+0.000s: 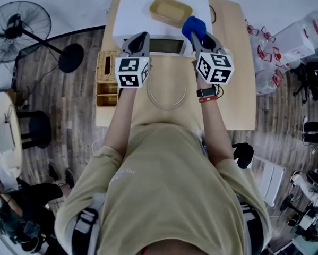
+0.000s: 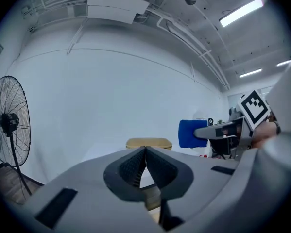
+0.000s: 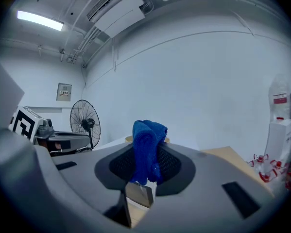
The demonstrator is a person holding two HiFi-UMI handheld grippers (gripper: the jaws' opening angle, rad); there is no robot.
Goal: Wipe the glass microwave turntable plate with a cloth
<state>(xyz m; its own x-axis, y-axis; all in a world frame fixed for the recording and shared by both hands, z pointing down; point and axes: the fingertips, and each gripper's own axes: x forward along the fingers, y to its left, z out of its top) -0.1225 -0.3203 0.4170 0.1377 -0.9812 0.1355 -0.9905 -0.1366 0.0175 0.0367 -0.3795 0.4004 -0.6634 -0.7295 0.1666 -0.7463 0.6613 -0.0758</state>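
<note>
The clear glass turntable plate [image 1: 166,93] lies flat on the wooden table [image 1: 238,89], in front of the white microwave [image 1: 143,9] and between the person's forearms. Both grippers are held up above the table and point away from the plate. My right gripper [image 1: 197,35] [image 3: 146,152] is shut on a blue cloth [image 1: 193,25] [image 3: 147,144], which stands bunched out of the jaws. The cloth [image 2: 190,133] also shows in the left gripper view. My left gripper [image 1: 139,39] [image 2: 145,150] is shut, with nothing between the jaws.
A tan basket [image 1: 171,10] sits on top of the microwave. A wooden organiser box [image 1: 106,78] stands at the table's left edge. A floor fan [image 1: 20,28] is at the left, a dark stool [image 1: 35,129] below it. Clear plastic containers [image 1: 286,41] lie at the right.
</note>
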